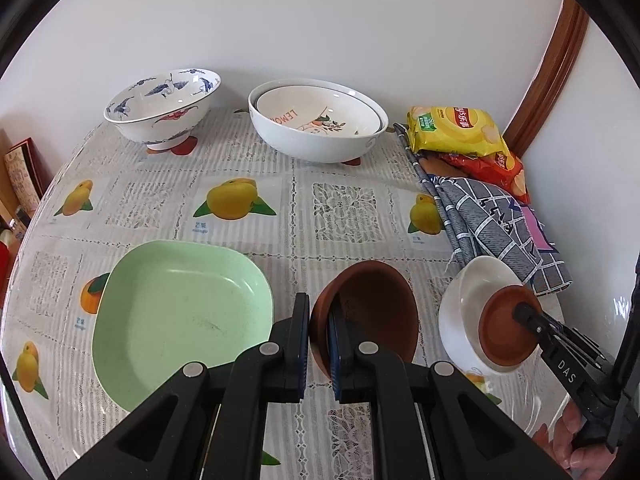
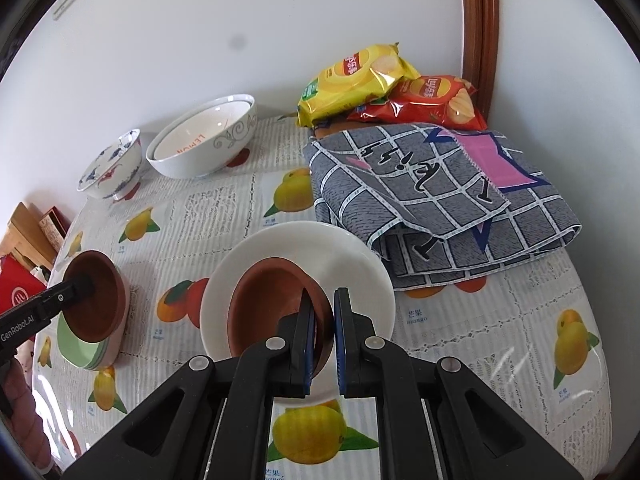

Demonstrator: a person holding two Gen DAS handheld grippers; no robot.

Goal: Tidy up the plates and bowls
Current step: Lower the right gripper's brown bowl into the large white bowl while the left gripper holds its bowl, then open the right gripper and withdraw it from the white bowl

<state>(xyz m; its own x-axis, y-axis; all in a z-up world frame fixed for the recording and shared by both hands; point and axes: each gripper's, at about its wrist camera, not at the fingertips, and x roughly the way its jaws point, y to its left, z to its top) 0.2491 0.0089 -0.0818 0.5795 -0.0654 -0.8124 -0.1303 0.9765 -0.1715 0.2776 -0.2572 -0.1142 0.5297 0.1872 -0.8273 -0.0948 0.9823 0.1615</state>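
Left hand-held gripper (image 1: 319, 344) tilts brown bowl (image 1: 368, 312) toward itself.

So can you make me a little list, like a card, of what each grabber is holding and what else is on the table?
left gripper: fingers pinch the rim of a tilted brown bowl
right gripper: fingers pinch the rim of a smaller brown bowl, tilted inside the white bowl
green dish: beside the left gripper's bowl
back of table: blue-patterned bowl, nested white bowls
right side: folded checked cloth, yellow chip bag, red chip bag
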